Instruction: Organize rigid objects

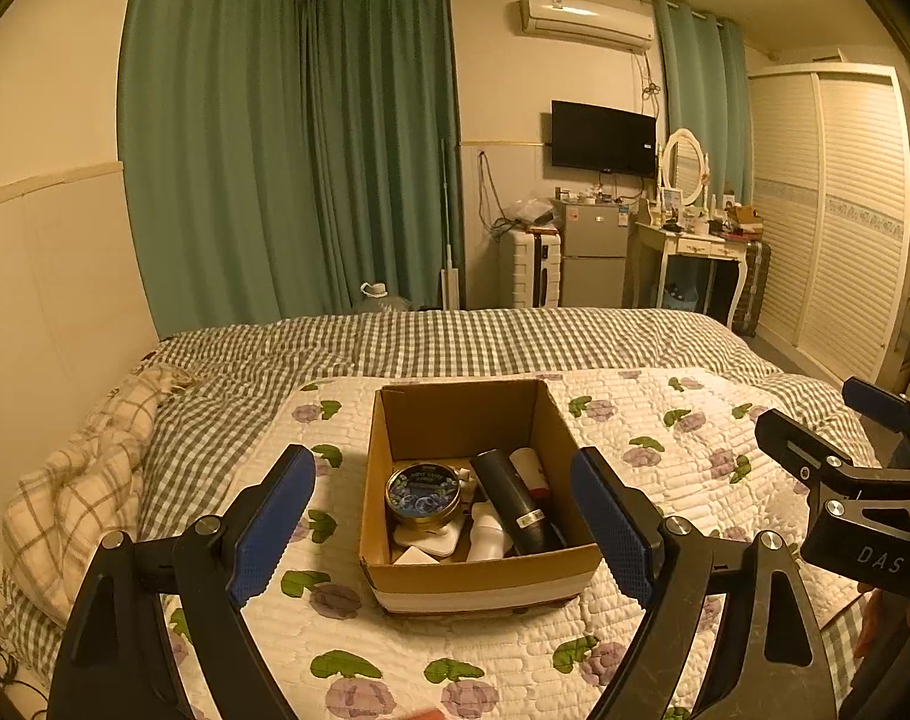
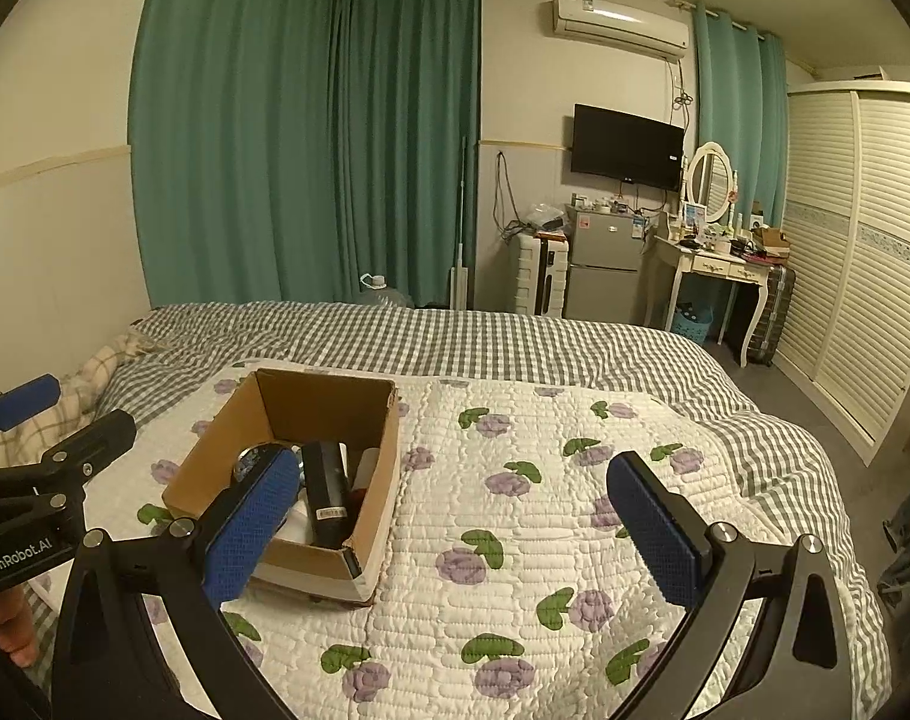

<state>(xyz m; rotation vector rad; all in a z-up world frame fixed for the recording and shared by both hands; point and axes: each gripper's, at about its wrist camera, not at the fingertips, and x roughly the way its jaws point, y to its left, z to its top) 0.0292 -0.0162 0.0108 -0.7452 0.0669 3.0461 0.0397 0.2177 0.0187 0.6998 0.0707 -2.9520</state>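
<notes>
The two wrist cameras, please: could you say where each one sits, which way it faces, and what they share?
Left wrist: on the left gripper, facing across the bed, the cardboard box between its open fingers; the right gripper shows at the right edge.
Right wrist: on the right gripper, open over the quilt, box to its left; a fingertip shows lower left.
Shared: box, bed, curtains, television.

We see a brown cardboard box (image 1: 473,576) on a white quilt (image 1: 653,480) patterned with purple flowers and green leaves. Under it lies a grey-and-white checked sheet (image 1: 455,342), with a beige plaid blanket (image 1: 83,480) at the left of the frame. Inside the box are a black cylinder (image 1: 515,498) and a round tin (image 1: 422,492) with a dark blue lid. Teal curtains (image 1: 287,144) hang at the upper left. Our grippers are black with blue pads (image 1: 269,528).
</notes>
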